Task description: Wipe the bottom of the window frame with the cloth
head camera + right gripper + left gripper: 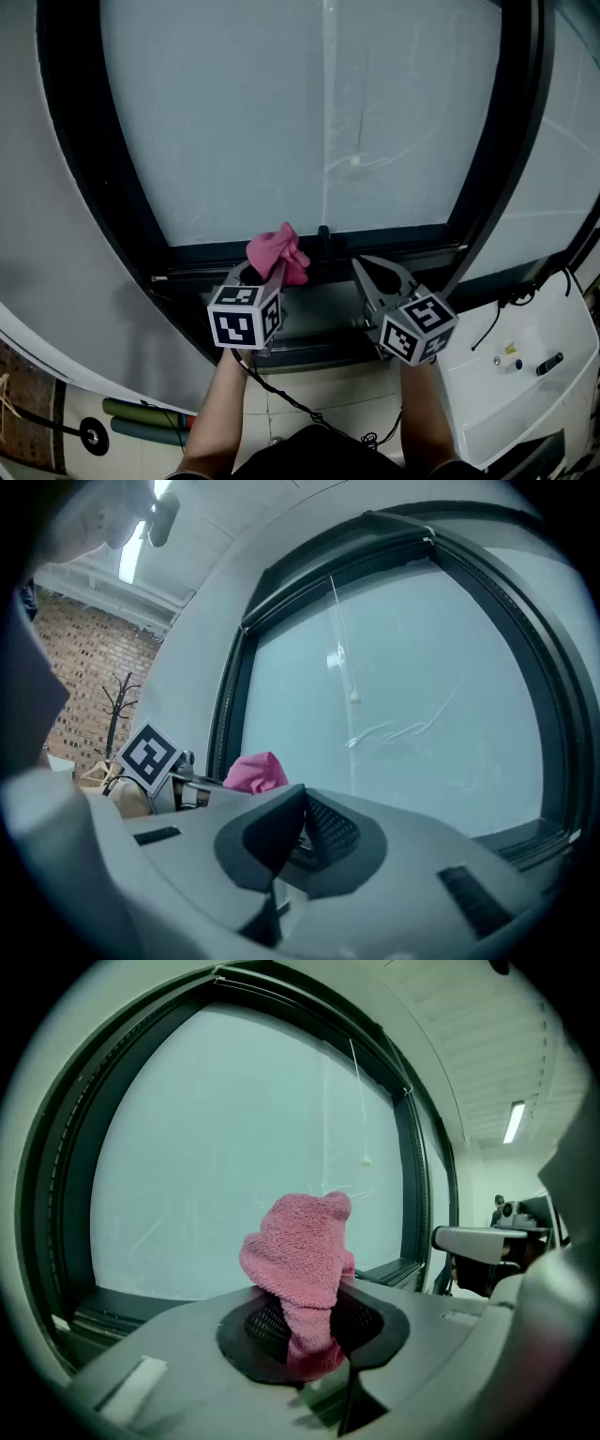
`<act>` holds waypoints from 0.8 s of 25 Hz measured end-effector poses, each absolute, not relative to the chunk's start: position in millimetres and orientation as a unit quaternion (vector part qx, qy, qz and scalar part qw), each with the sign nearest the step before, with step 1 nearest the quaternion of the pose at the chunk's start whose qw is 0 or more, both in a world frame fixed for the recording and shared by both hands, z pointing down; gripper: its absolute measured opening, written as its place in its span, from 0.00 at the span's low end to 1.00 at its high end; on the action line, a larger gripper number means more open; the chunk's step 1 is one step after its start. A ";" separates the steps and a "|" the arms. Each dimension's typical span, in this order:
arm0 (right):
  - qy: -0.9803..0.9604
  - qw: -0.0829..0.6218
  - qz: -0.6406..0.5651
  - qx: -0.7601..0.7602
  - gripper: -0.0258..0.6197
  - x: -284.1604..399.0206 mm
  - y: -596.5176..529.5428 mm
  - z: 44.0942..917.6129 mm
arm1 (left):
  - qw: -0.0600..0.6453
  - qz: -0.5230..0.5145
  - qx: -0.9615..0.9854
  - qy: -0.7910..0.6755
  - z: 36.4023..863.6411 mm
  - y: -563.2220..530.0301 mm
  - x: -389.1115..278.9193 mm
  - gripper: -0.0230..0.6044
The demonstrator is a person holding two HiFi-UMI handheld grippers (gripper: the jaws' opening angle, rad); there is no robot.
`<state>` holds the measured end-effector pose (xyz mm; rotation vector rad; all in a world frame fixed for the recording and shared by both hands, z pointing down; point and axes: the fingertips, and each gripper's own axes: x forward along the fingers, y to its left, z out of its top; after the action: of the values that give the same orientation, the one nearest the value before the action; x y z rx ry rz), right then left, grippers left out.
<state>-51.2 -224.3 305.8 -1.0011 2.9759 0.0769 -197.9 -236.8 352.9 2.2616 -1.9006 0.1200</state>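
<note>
A pink cloth (277,251) is bunched up between the jaws of my left gripper (265,273), which is shut on it. The cloth (302,1269) sticks up from the left gripper (305,1335) in front of the frosted pane. It hangs just above the dark bottom rail of the window frame (216,255). My right gripper (376,278) is beside it to the right, over the sill, shut with nothing between its jaws. From the right gripper (298,832) view the cloth (253,772) shows to the left, next to the left gripper's marker cube (150,756).
A small dark window handle (323,234) sits on the bottom rail between the grippers. A pull cord (354,161) hangs across the pane. A white cabinet (525,370) with cables stands at lower right. Green tubes (150,417) lie on the floor at lower left.
</note>
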 end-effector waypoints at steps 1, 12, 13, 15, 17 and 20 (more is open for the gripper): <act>0.947 0.001 0.023 -0.319 0.04 -52.3 -226.7 306.7 | 0.090 0.043 0.758 -0.644 353.2 -242.2 -200.2 0.18; 0.941 -0.003 0.008 -0.338 0.04 -42.5 -244.5 321.2 | 0.089 0.109 0.725 -0.674 384.5 -313.2 -215.8 0.18; 0.940 -0.002 0.007 -0.341 0.04 -39.8 -244.7 321.2 | 0.093 0.116 0.722 -0.675 388.5 -317.8 -215.2 0.18; 0.938 -0.003 0.007 -0.346 0.04 -34.9 -244.5 320.5 | 0.100 0.134 0.716 -0.677 397.8 -326.5 -214.9 0.18; 0.937 -0.003 0.007 -0.349 0.04 -31.8 -244.0 320.6 | 0.112 0.157 0.707 -0.681 409.8 -332.9 -216.2 0.18; 0.937 -0.002 0.003 -0.348 0.04 -29.4 -244.3 321.3 | 0.116 0.188 0.693 -0.686 420.4 -337.0 -217.1 0.17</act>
<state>-29.4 -244.3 321.3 -1.0956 2.9479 0.0079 -217.1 -337.0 420.4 2.0308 -2.0096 0.5512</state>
